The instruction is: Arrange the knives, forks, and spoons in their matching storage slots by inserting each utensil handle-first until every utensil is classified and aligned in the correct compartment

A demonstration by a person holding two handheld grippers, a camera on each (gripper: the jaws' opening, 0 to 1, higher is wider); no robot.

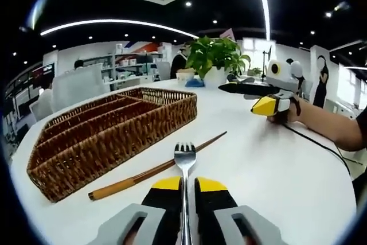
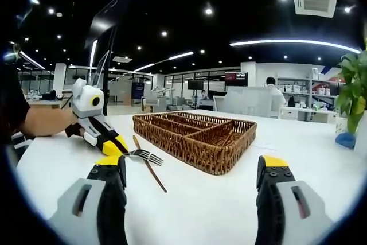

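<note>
Left gripper [image 1: 183, 190] clamped a steel fork [image 1: 184, 159] | right gripper [image 2: 192, 185] spread wide, ungrasping | wicker cutlery tray [image 2: 198, 133] mid-table [image 2: 218, 210] | wooden chopstick [image 1: 155, 170] beside tray

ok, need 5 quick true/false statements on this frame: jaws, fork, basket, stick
1. The left gripper has its jaws shut on the fork. True.
2. The fork already lies inside the wicker basket. False: it is held outside the basket, over the white table.
3. The right gripper has its jaws wide apart with nothing between them. True.
4. The wooden stick stands upright in a basket compartment. False: it lies flat on the table, beside the basket.
5. A potted plant stands on the table beyond the basket. True.
</note>
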